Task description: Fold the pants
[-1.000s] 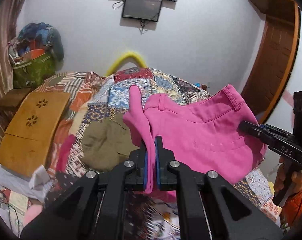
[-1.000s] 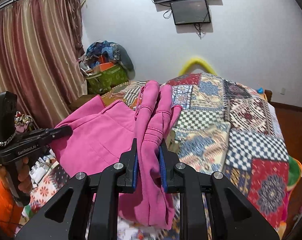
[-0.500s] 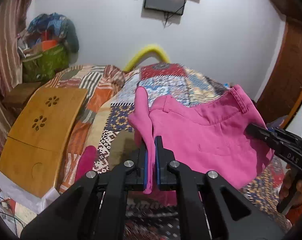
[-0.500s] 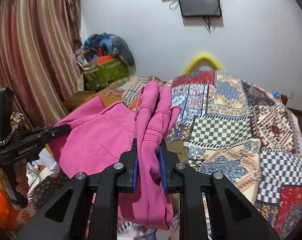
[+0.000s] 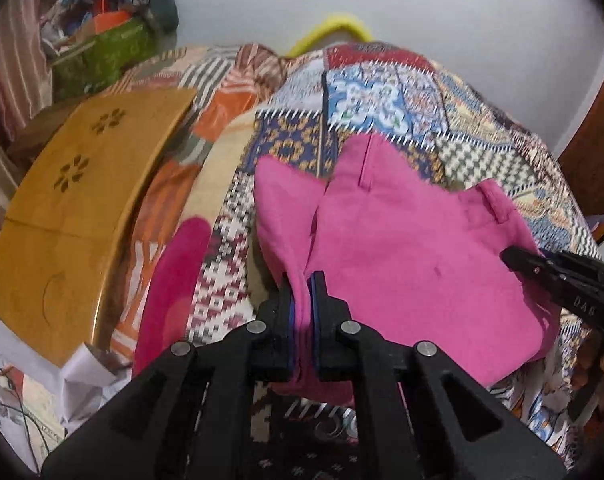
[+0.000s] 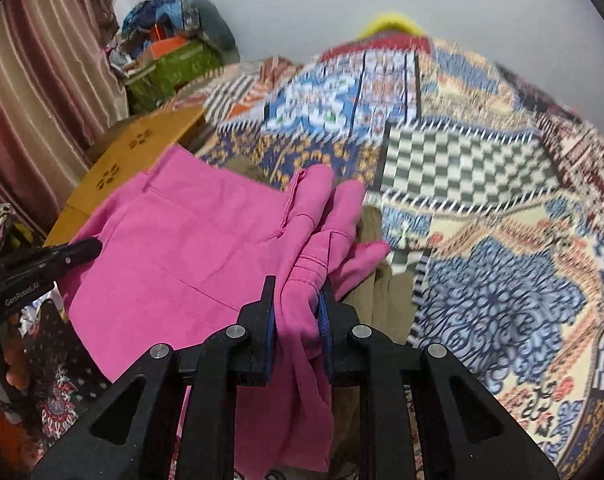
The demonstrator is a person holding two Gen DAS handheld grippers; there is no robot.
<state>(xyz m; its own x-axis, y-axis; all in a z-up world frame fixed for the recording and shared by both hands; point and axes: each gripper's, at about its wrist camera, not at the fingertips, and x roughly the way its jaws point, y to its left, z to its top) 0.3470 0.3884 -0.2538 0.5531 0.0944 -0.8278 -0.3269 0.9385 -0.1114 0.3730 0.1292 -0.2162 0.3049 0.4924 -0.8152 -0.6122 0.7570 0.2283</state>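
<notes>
Left wrist view: left gripper (image 5: pixel 302 300) clamped narrow on a bunched edge of the pink pants (image 5: pixel 413 264), fabric pinched between both blue pads. Pants spread forward and to the right of the tool, waistband end farthest out, above the patchwork quilt (image 5: pixel 381 96). Right gripper (image 5: pixel 541 270) visible at the far right edge of the cloth, apparently closed on it. Long axis of the held span judged to run left-right between the 2 tools. Wooden board (image 5: pixel 82 200) to the left, well apart from the cloth; a second pink strip (image 5: pixel 174 280) on the quilt beside it.

Right wrist view: right gripper (image 6: pixel 298 312) closed narrow on a thick gathered fold of the pants (image 6: pixel 190 256), loose ends draped forward and below the jaws. Bulk of the garment lay to the left, toward the left gripper (image 6: pixel 68 256) at the opposite edge. Olive cloth (image 6: pixel 377 280) on the quilt (image 6: pixel 481 208) just past the fold. Coming laydown judged to depend on equal height of both tools, span kept parallel to the bed edge.
</notes>
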